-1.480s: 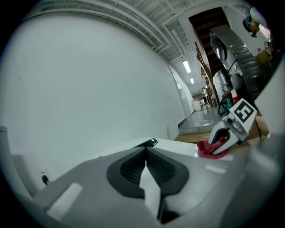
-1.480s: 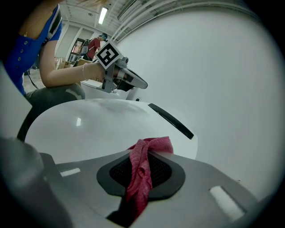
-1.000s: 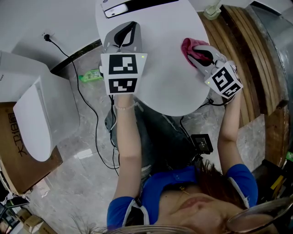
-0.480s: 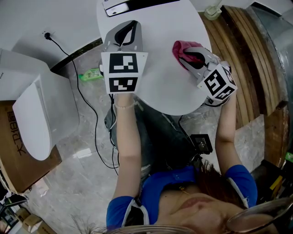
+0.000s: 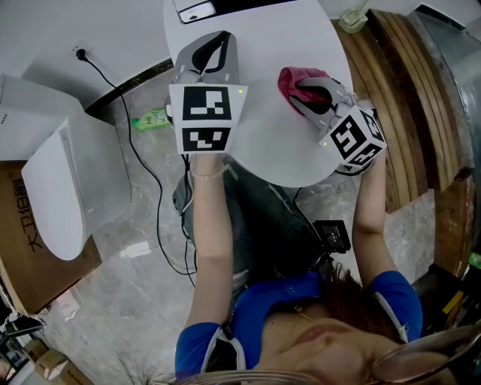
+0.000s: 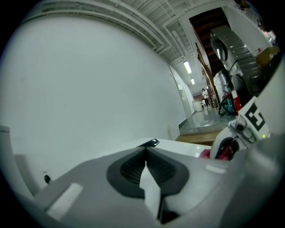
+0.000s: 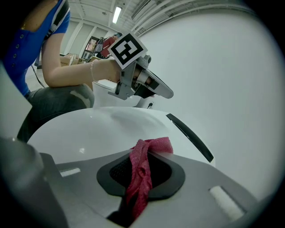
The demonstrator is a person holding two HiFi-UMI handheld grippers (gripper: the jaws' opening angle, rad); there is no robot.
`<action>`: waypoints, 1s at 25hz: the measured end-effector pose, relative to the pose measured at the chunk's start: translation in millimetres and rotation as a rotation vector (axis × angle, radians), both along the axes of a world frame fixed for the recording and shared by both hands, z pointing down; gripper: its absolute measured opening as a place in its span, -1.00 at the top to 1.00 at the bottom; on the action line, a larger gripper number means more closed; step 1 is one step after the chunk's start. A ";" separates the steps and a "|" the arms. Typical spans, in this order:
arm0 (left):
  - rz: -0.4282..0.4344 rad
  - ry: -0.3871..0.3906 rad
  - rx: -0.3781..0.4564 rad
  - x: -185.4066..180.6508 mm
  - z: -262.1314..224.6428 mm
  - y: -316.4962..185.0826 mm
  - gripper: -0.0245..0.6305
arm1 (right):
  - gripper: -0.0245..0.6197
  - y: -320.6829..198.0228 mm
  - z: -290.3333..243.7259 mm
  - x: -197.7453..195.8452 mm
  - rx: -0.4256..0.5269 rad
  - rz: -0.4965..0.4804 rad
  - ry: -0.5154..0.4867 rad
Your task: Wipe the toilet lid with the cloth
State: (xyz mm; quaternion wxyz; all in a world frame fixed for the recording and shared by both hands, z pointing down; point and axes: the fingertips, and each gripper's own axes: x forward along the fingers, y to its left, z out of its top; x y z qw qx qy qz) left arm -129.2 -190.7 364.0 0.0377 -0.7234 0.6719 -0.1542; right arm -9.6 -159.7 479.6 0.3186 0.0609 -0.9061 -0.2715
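Observation:
The white toilet lid [image 5: 263,143] fills the top middle of the head view. My right gripper [image 5: 302,89] rests on the lid's right part, shut on a red cloth [image 5: 289,77]. In the right gripper view the cloth [image 7: 142,171] hangs bunched between the jaws of my right gripper [image 7: 149,153], and its front edge lies on the lid [image 7: 89,129]. My left gripper [image 5: 214,41] sits over the lid's left part, shut with nothing held. In the left gripper view the jaws of my left gripper [image 6: 146,153] meet, and the cloth [image 6: 225,151] shows at the right.
A black strip [image 5: 225,7] runs along the lid's rear. On the stone floor at the left are another white fixture [image 5: 56,195], a cardboard box [image 5: 22,233], a black cable [image 5: 143,173] and a green bottle [image 5: 154,119]. Wooden slats [image 5: 406,113] stand at the right.
My right gripper has slid the red cloth leftward and a little further back across the lid. The left gripper has hardly moved.

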 end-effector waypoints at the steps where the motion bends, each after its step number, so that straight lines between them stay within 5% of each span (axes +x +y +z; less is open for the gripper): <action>1: 0.001 -0.001 0.000 -0.1 -0.3 0.5 0.92 | 0.76 1.0 -0.1 -1.6 0.000 -0.002 0.002; 25: 0.000 -0.005 0.012 -7.5 -5.7 11.3 0.92 | 0.76 36.2 -0.6 -40.7 0.025 -0.095 0.016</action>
